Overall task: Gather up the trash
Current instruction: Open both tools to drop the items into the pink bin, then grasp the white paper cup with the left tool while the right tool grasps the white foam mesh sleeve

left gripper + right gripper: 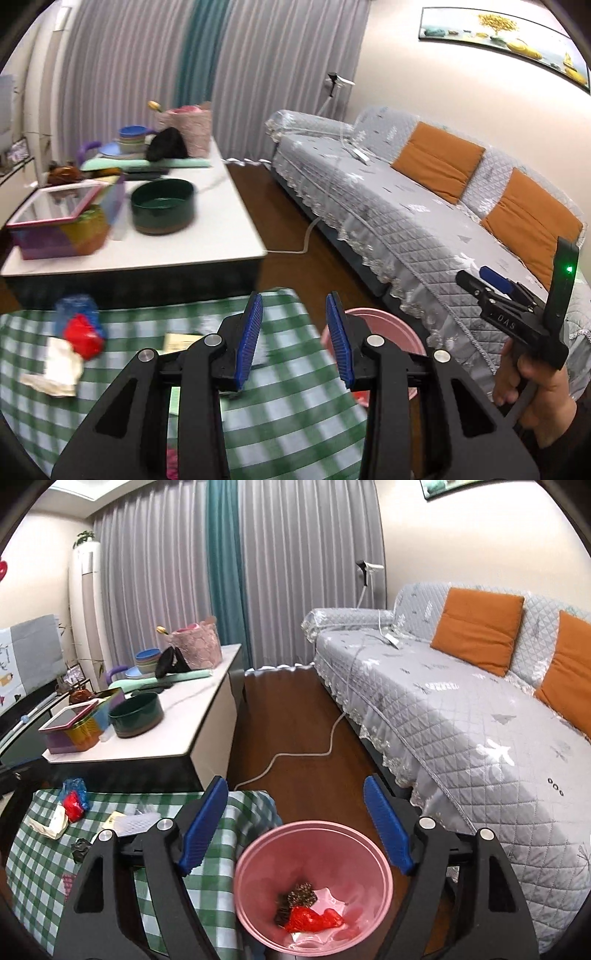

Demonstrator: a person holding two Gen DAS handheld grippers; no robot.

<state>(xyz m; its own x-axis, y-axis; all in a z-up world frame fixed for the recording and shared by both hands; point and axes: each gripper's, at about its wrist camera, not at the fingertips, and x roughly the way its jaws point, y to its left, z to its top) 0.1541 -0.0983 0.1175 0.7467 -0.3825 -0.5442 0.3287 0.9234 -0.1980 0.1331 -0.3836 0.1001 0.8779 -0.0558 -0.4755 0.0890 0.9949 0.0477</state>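
Note:
A pink trash bin stands on the floor beside a green-checked table. It holds a red wrapper, a dark crumpled piece and a clear tray. My right gripper is open and empty, right above the bin. On the table lie a red and blue wrapper, a white crumpled paper, a yellowish slip and a small black scrap. My left gripper is open and empty over the table's right edge; the bin's rim shows behind it.
A white coffee table behind carries a dark green bowl, a coloured box, stacked bowls and a pink basket. A grey-covered sofa with orange cushions runs along the right. A white cable crosses the wooden floor.

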